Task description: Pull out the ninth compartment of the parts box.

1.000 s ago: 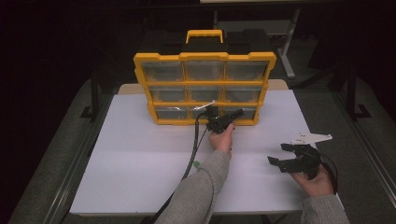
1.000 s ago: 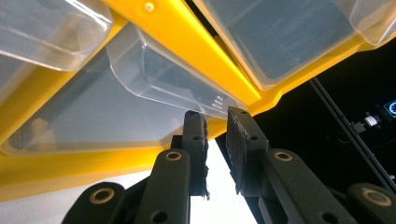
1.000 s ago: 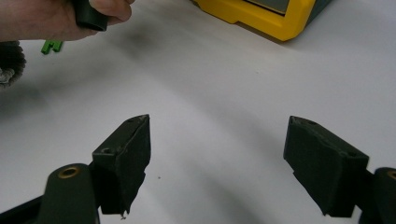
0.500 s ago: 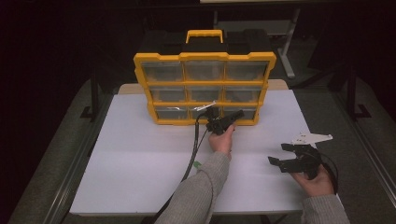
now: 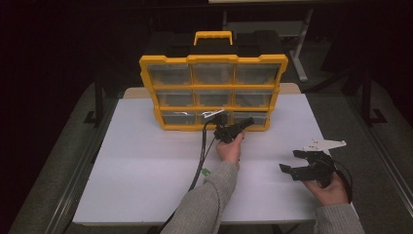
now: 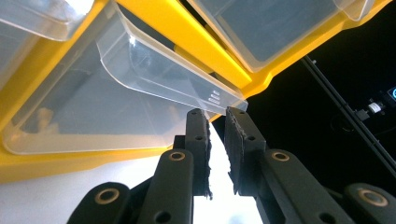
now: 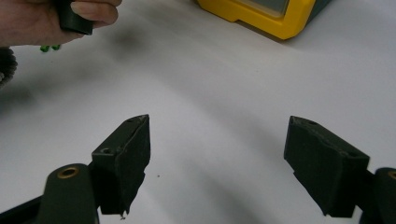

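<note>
At bottom drawer point(image 6: 126, 93) lip, left gripper point(image 6: 218, 119) unmoved, fingers together; right gripper point(image 7: 217, 140) fingers apart.

In the high view, the drawers' point(image 5: 212, 95) contents are too small to tell; the person's forearm point(image 5: 207, 204) is cut off at bottom centre.

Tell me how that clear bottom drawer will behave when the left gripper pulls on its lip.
The clear drawer looks like thin, glossy plastic, so its lip may flex or slip between the left gripper pads. The tall yellow organizer stands upright, so it might slide or tip forward.
</note>
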